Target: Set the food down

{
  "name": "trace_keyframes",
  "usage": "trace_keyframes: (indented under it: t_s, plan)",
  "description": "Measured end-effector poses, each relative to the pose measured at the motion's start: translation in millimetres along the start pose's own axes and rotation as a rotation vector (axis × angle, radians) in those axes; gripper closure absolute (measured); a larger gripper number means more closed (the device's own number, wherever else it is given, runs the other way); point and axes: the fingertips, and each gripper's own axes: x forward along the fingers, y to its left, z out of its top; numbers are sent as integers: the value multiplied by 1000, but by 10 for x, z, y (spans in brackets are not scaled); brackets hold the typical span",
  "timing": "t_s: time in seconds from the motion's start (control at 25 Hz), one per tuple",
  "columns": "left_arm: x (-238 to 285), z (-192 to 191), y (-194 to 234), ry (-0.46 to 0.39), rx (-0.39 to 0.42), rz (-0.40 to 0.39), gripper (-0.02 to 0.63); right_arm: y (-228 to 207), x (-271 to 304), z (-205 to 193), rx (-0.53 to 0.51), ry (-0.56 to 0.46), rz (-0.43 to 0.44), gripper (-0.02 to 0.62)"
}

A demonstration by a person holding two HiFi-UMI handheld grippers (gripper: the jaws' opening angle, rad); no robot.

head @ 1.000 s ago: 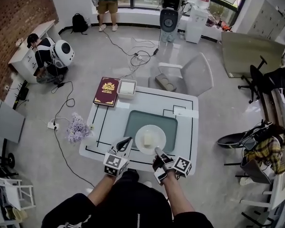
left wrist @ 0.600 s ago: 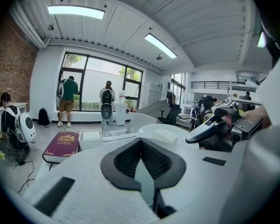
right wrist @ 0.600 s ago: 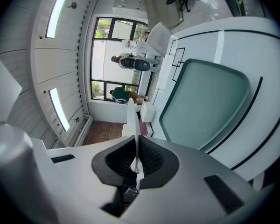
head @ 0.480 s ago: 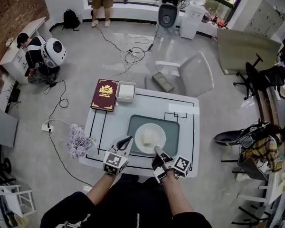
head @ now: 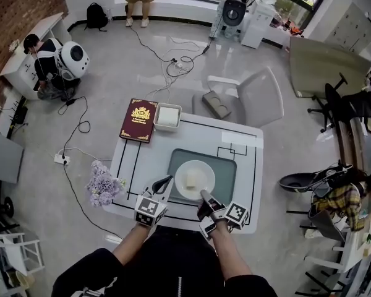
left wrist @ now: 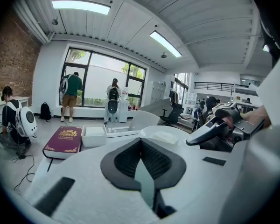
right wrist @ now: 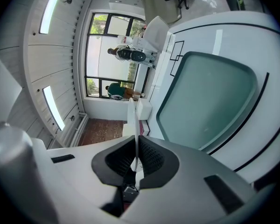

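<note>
Since a second before, the white plate [head: 182, 172] had edged a little farther in over the green mat [head: 227, 166]. Its near rim, which had hung past the mat's near edge, now lay just inside it, and both grippers had gone forward with it. The right gripper [head: 204, 195] had its fingers clenched on the plate's near rim. In the right gripper view that rim ran edge-on as a thin white line between the black fingers. The pale block of food [head: 193, 179] sat at the middle of the plate, over the mat. Whether the plate rested on the mat or hung just above it could not be told.

The left gripper [head: 166, 182] was just beside the plate's left rim, its fingers closed together at the tips with nothing grasped. The left gripper view showed them meeting, with the plate and the right gripper beyond them.

The mat lay on the white desk [head: 142, 159], which was marked with black lines. At the desk's far left corner lay a maroon book [head: 138, 120], with a white square box [head: 167, 116] just beside its right edge. A bunch of lilac flowers [head: 102, 183] showed beside the desk's left side, and a grey chair [head: 256, 98] stood behind its far edge.
</note>
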Motion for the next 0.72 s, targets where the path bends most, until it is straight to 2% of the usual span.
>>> trace_keyframes:
  t_s: [0.36,0.52,0.72]
  plan:
    - [97,50,24,10,-2,44,600,-115,81,154,-1,49,-27,578]
    - [208,16,-13,22,-7,43,600,-149,136,228,2,64,-9,578]
    - [329,8,-74,32,-6,41,600,-290,191,316,17,79,-41,578]
